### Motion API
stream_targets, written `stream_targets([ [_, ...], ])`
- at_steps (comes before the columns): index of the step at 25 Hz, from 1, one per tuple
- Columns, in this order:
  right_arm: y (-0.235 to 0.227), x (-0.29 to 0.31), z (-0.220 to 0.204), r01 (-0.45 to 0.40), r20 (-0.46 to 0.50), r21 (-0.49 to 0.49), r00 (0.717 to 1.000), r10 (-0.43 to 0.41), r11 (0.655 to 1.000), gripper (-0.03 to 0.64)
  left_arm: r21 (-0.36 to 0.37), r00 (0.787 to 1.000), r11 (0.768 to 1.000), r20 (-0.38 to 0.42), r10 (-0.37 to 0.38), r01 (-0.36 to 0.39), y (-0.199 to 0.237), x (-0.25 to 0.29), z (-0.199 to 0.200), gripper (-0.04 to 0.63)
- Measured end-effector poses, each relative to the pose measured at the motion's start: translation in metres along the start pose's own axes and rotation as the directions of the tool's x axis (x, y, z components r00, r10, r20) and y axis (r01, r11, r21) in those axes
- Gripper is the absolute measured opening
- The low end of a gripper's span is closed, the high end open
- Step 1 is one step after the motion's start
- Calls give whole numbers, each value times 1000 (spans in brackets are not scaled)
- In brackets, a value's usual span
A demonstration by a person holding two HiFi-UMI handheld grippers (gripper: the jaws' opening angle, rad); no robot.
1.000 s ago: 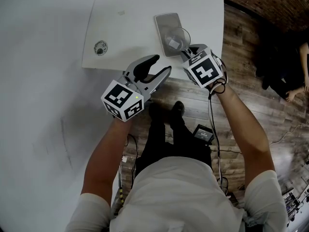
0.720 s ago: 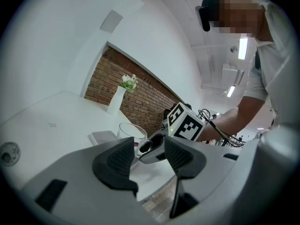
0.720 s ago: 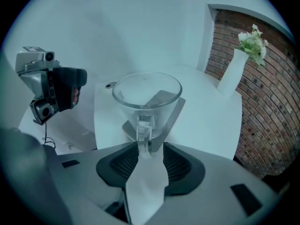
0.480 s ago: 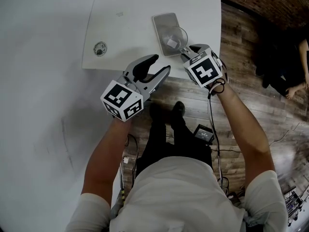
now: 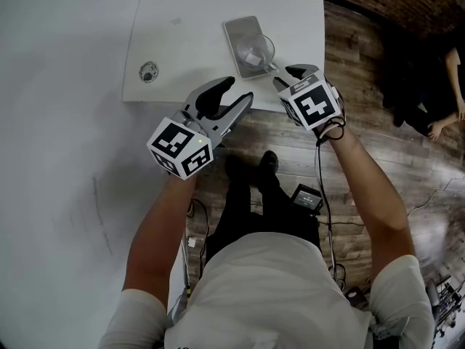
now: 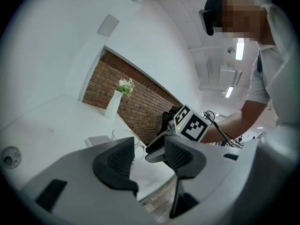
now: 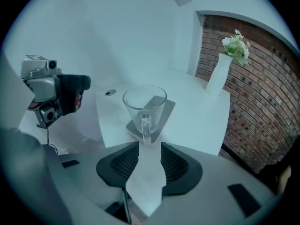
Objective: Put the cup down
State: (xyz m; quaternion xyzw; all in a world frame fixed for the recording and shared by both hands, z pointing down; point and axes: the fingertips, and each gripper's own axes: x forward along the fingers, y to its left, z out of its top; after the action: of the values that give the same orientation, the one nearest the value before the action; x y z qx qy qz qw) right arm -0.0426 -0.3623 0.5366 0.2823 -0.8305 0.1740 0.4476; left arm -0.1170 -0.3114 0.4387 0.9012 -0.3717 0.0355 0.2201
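Gaping after just opening, the 2 jaws of the right gripper (image 7: 150,150) seem clear of the cup (image 7: 144,104), upright on a coaster (image 7: 168,108); left gripper (image 6: 149,152) open, empty.

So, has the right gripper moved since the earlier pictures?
Yes. The right gripper has drawn back from the cup, toward the table edge; its jaws have just been opening, nothing between them.
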Motion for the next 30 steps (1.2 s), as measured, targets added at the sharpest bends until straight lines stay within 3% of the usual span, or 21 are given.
stream_targets([
  [12,-1,-71,8,50,165,83,984,-63,995,143,36,999,999,24,-26,25,-33,-18,21,201],
  [17,1,-123,18,86,254,104,961,-110,991,58,65,999,997,34,-39,37,-60,-34,42,181],
  [30,19,-221,30,117,432,137,886,-166,984,52,83,994,994,81,-72,65,-114,-69,79,179],
])
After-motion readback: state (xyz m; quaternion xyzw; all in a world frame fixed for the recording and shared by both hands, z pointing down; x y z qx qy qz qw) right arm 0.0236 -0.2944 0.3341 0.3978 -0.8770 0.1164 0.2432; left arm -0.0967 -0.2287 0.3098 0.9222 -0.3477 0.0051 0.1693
